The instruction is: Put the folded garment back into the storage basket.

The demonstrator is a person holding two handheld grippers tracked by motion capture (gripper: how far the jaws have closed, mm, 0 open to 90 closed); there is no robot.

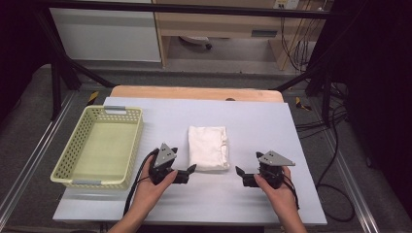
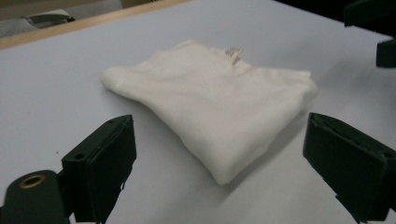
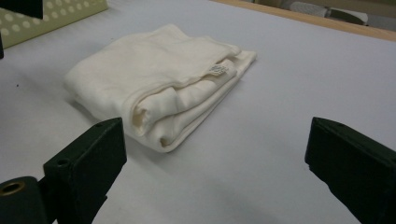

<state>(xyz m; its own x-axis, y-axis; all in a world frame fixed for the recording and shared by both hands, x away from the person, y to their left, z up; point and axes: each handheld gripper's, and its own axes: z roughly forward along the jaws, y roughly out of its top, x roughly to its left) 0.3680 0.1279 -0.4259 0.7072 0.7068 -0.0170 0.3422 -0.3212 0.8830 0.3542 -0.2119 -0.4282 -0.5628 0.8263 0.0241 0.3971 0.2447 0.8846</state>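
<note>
A folded white cloth [image 1: 209,147] lies in the middle of the white table [image 1: 272,121]. It also appears close up as the cloth [image 2: 219,102] with a small label at its far edge, and as the cloth [image 3: 159,74] with layered folds facing me. My left gripper [image 1: 192,170] rests on the table just left of the cloth's near corner, open and empty, jaws wide apart [image 2: 224,177]. My right gripper [image 1: 239,173] sits to the right of the cloth's near edge, open and empty [image 3: 215,172], a short gap from the cloth.
A pale yellow perforated basket [image 1: 82,172] stands empty at the table's left, its wall visible as the basket [image 3: 51,18]. A wooden strip [image 1: 194,92] runs along the far table edge. Cables [image 1: 330,141] hang off the right side; black frame legs stand beyond.
</note>
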